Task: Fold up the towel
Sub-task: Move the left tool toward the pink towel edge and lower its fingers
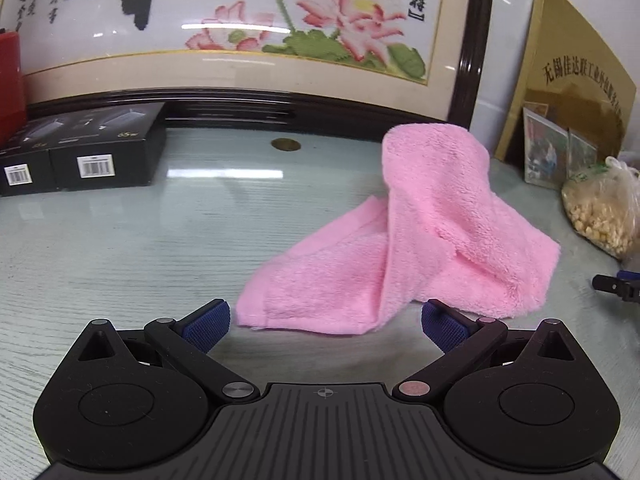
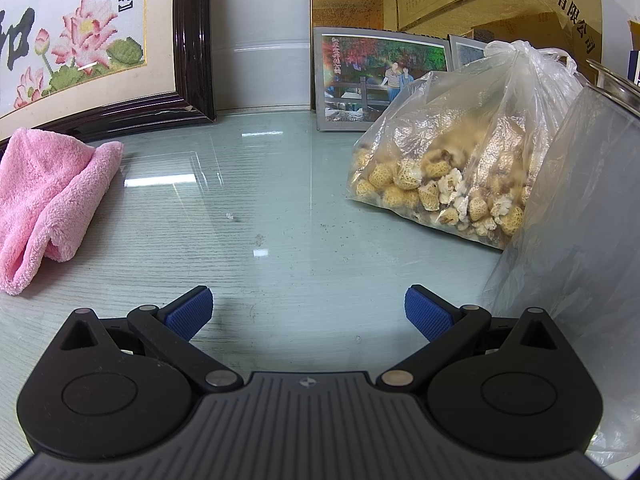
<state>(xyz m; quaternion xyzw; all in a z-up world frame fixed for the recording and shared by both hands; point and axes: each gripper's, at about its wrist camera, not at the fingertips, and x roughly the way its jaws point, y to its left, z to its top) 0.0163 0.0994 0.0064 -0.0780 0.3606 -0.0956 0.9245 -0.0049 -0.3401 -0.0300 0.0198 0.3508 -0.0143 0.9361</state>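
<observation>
A pink fluffy towel (image 1: 404, 240) lies crumpled on the glass-topped table (image 1: 140, 248), part of it humped up toward the back. My left gripper (image 1: 325, 326) is open and empty just in front of the towel's near edge, not touching it. In the right wrist view the towel (image 2: 48, 196) lies at the far left. My right gripper (image 2: 308, 314) is open and empty over bare table (image 2: 260, 208), well to the right of the towel.
A framed lotus embroidery (image 1: 240, 32) leans at the back. Black boxes (image 1: 80, 156) stand at the back left. A gold plaque (image 1: 576, 76) and photos (image 2: 376, 80) stand at the back right. A plastic bag of dried mushrooms (image 2: 448, 168) and a grey plastic-covered object (image 2: 568, 240) sit right.
</observation>
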